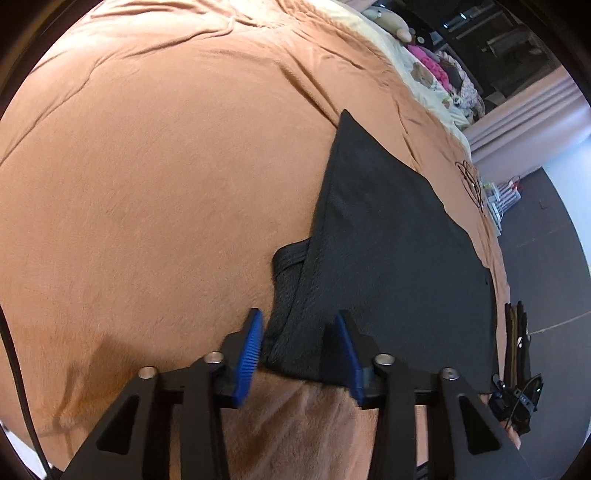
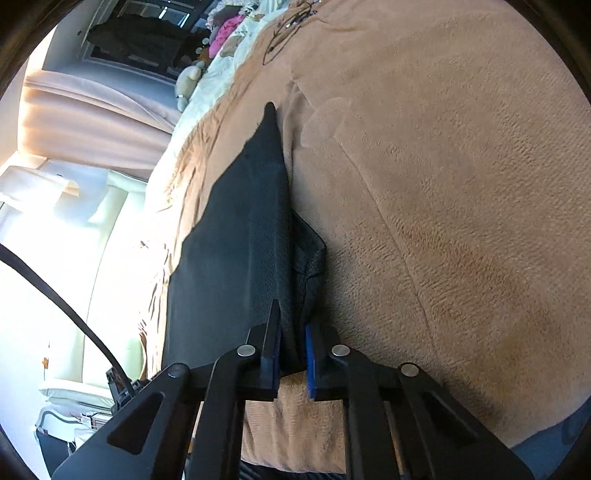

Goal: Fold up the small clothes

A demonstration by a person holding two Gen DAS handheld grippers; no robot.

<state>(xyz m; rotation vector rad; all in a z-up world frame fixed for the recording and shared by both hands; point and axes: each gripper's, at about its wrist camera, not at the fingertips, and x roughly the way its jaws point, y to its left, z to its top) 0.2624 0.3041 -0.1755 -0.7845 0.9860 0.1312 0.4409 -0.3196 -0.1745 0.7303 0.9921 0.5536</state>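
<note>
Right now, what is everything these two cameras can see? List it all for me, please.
Garment: one, black, partly folded, lying on the blanket's near edge.
Blanket: one, orange-brown plush, covering the bed.
Sheet: one, pale cream, at the bed's far end.
Soft toys and clothes pile: several, pink and mixed colours, on the sheet.
Curtain: one, pale pink, beside the bed.
Left gripper: one, black with blue pads, astride the garment's near corner, jaws apart.
Right gripper: one, same colours, shut on the garment's edge.

To the left of the left gripper (image 1: pixel 301 343), the brown blanket (image 1: pixel 166 184) lies bare and open. A black garment (image 1: pixel 388 240) covers the blanket ahead and right of it. Far ahead, stuffed toys (image 1: pixel 391 26) and pink clothes (image 1: pixel 432 62) crowd the bed.
</note>
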